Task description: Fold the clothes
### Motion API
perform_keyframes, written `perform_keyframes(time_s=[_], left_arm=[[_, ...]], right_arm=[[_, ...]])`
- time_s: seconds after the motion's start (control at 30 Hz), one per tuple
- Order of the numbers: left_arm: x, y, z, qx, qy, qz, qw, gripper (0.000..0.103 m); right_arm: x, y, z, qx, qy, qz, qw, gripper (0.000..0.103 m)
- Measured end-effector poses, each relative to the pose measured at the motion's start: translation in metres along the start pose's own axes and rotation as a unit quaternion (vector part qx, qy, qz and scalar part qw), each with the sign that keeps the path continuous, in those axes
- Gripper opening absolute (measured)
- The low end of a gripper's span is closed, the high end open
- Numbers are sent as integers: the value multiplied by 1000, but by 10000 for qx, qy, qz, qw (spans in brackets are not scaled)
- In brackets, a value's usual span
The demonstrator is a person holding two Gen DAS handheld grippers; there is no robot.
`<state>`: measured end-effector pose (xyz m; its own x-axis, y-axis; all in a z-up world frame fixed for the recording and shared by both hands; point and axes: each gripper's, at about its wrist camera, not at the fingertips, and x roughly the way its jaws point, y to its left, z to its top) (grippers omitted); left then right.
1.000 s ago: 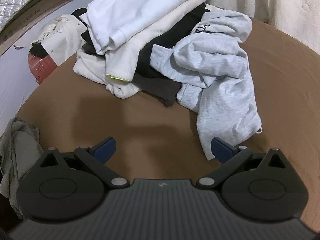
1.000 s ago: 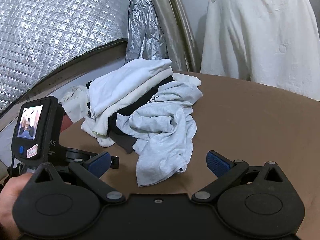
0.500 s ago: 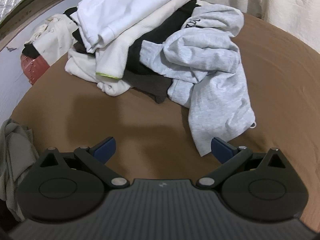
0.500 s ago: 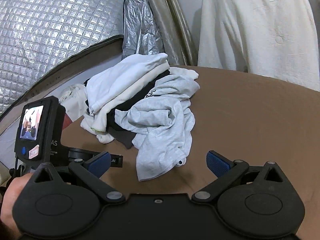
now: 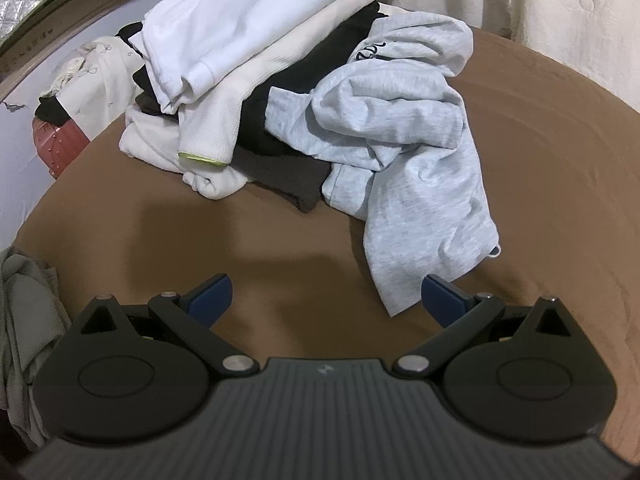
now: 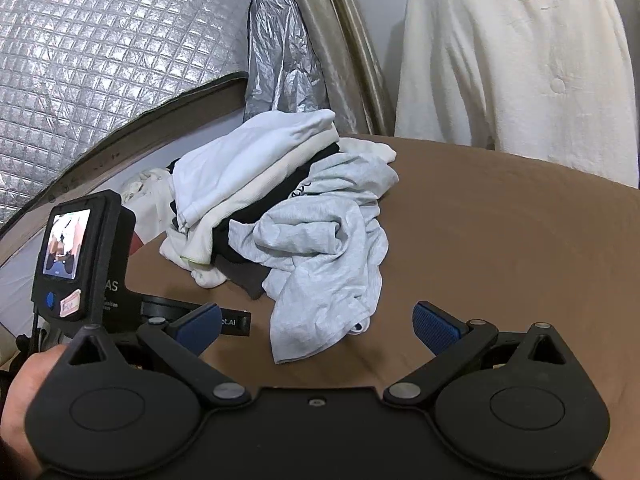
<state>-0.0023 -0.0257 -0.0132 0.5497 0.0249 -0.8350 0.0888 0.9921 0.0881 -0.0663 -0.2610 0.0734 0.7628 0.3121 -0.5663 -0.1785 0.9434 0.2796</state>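
A pile of clothes point(image 5: 256, 64) sits on the brown table point(image 5: 560, 168): white and cream garments on top, black and dark grey ones beneath. A crumpled light grey garment point(image 5: 404, 152) drapes off the pile's right side toward me; it also shows in the right wrist view point(image 6: 324, 248). My left gripper point(image 5: 326, 294) is open and empty, its right pad close to the grey garment's lower hem. My right gripper point(image 6: 318, 320) is open and empty, hovering just before that hem. The left gripper's body and screen point(image 6: 76, 256) show at the left of the right wrist view.
A cream garment point(image 6: 512, 64) hangs behind the table at the back right. Silver quilted insulation point(image 6: 104, 40) covers the back left. A grey-green cloth point(image 5: 24, 320) hangs off the table's left edge. A red object with printed white fabric point(image 5: 76, 112) lies left of the pile.
Both grippers have drifted slightly relative to the pile; the grey garment's hem now sits a bit nearer the left gripper's right pad. Both stay open and empty.
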Motion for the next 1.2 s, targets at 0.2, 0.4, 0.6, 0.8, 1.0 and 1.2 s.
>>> perform_keyframes(time_s=[0.2,0.4,0.6,0.8,1.0,1.2], left_arm=[[1,1,0,8,64,-9,10000,103],[1,-2,-2,75,95,-8,9999,103],[3,-2,-2,76,147,-8,9999,103],[6,-1,-3,34,209,-10,9998,103],[11,-2,-4,54,265,97,9996,103],[22,-3,-11,4,104,105,9999,103]], right_arm=[[1,-2,-1,91,47,31,9999,103],[3,-2,-3,84,35,20,10000,103],[4,-2,-4,112,78,17,9999,103],[6,-3,-5,158,128,13,9998,103],[10,-6,-7,183,166,45,9997,103],[32,-20,-35,322,537,-148,9979,103]])
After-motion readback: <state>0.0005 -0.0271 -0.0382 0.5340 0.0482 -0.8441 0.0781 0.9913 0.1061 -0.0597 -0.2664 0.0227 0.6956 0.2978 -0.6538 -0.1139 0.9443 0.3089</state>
